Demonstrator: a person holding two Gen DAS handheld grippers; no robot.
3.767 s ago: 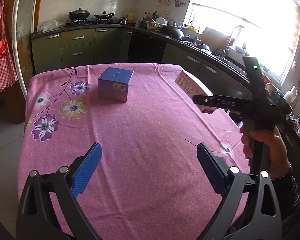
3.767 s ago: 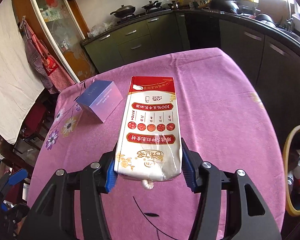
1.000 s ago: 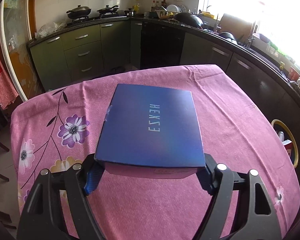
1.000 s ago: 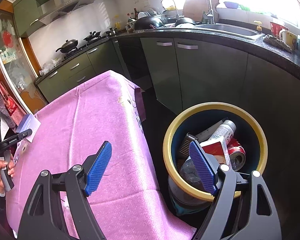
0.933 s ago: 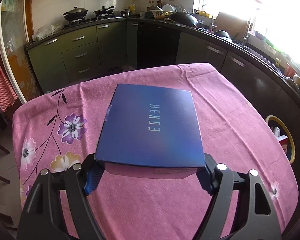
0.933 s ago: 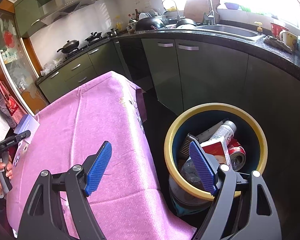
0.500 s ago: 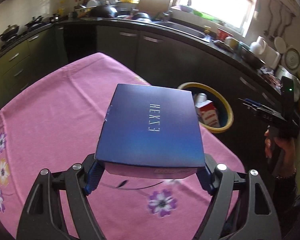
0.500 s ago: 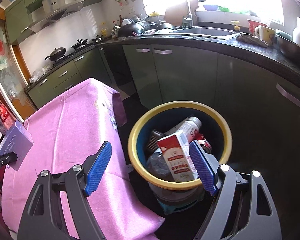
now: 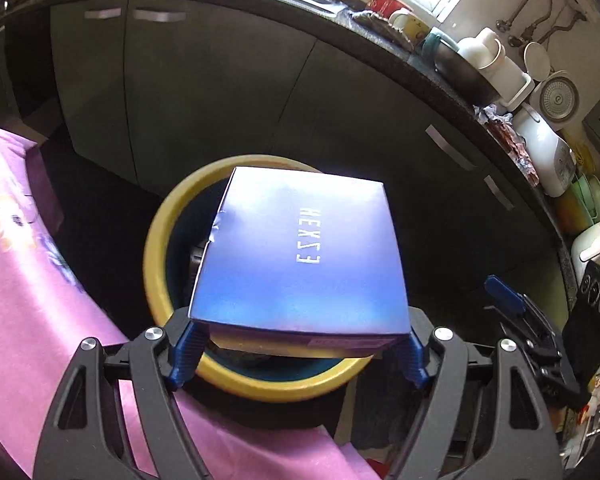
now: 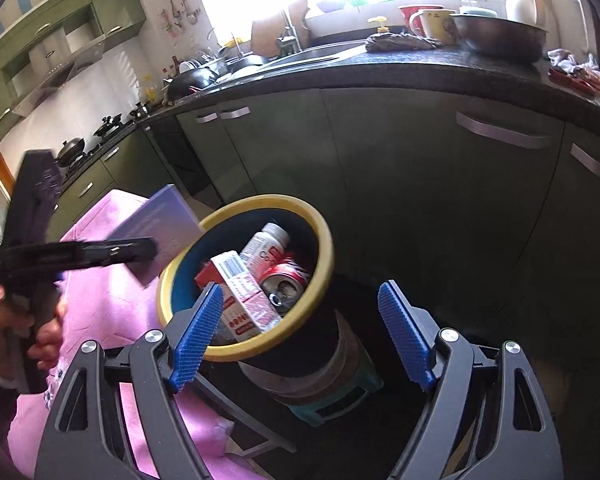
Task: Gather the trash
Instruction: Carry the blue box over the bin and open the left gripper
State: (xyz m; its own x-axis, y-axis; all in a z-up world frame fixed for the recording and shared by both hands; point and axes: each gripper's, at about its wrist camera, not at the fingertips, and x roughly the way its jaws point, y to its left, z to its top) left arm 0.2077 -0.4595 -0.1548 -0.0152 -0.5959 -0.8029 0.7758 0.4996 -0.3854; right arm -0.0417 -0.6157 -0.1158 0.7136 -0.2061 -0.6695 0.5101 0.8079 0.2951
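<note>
The blue box (image 9: pixel 300 256) is clamped flat between the pads of the left gripper (image 9: pixel 298 346) and held above the yellow-rimmed bin (image 9: pixel 156 264), reaching across its mouth. The right gripper (image 10: pixel 300 336), spread wide and empty, is seen just beside the bin's near rim.

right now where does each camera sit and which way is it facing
Left wrist: on the left tool, looking down at the blue box it grips, over the yellow-rimmed bin; only its own fingers show.
Right wrist: on the empty right tool, facing the bin from the other side; a hand shows.
Shared: bin, box, pink tablecloth, green cabinets.
</note>
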